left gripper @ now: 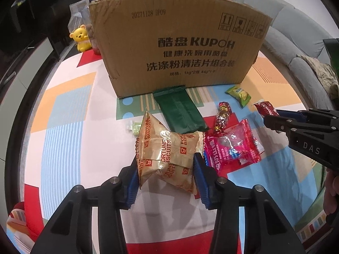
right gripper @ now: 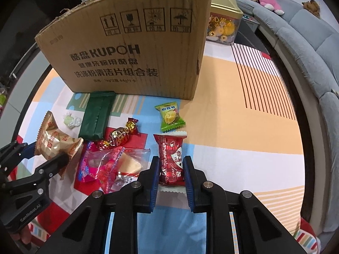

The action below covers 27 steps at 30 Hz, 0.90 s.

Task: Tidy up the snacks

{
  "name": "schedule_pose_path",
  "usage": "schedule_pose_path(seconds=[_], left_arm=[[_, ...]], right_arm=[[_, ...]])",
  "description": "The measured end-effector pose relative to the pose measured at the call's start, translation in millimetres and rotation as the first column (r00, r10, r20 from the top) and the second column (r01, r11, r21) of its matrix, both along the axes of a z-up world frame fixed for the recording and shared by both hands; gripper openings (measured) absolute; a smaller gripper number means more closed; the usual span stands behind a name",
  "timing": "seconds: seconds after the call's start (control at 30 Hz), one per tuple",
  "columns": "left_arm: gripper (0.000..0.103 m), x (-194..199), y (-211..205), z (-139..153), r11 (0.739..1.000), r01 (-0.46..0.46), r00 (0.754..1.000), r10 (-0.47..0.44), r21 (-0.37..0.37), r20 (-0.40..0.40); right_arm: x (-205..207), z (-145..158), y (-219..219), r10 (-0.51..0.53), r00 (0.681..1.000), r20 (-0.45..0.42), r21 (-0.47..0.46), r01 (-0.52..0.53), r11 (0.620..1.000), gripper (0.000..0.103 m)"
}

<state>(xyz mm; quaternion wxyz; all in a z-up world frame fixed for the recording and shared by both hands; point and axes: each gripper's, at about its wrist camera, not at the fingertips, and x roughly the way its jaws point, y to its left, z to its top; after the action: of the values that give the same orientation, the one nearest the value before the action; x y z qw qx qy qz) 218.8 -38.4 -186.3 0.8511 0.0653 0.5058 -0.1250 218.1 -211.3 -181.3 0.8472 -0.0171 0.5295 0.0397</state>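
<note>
Clearly most sorting is still ahead: a green pouch [left gripper: 180,110], a durian candy [right gripper: 170,116], a foil-wrapped sweet [right gripper: 118,136] and a pink hawthorn packet [left gripper: 233,146] lie loose on the colourful bench [right gripper: 243,89], before the cardboard box [left gripper: 178,42]. The left tool [left gripper: 166,167] is clenched on a gold Fortune Biscuits pack [left gripper: 167,148]. The right tool [right gripper: 171,169] grips a red candy packet [right gripper: 171,158]. Both tools angle steeply downward, side by side, low over the bench.
</note>
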Motion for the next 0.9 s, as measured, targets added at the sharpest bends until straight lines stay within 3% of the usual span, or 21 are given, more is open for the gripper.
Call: schedule_pose_path(seconds=[0.9], left_arm=[[0.046,-11,9,52,0.999,-0.041,0.995,0.043,-0.019,0.091]], right_arm=[[-16,51,2,0.016,0.996,0.093,0.001,-0.016,1.0,0.023]])
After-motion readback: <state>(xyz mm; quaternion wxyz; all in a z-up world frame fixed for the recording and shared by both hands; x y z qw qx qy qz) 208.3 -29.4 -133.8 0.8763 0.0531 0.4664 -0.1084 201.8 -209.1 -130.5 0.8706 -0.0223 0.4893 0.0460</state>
